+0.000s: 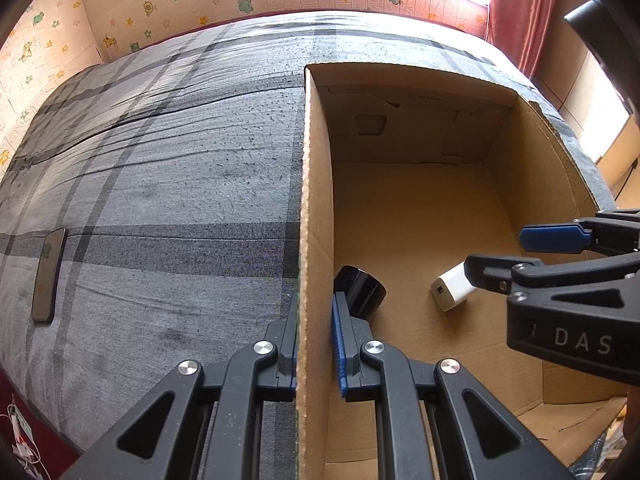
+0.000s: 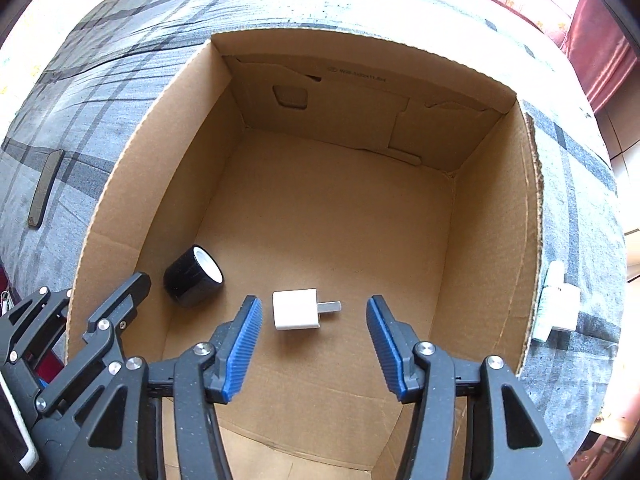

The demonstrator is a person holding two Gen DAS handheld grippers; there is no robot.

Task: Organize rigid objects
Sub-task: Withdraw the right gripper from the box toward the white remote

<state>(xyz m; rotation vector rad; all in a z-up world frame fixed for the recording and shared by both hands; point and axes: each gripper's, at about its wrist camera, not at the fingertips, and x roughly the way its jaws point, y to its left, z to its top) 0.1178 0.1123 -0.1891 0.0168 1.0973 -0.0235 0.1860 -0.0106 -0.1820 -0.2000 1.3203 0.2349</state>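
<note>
The left gripper [image 1: 316, 344] is clamped on the cardboard box's [image 2: 116, 216] left wall, while the right gripper [image 2: 314, 344] hangs spread above the white charger [image 2: 295, 309] lying on the box floor beside the black tape roll [image 2: 192, 278]

hidden: black roll [image 1: 362, 292] partly behind box wall [image 1: 316, 240] | white object [image 2: 558, 308] outside box, perhaps a plug | print unreadable

"DAS" in pale letters on the right tool [image 1: 532, 258], box print unreadable

Both views look down into box [image 2: 132, 184]
</note>
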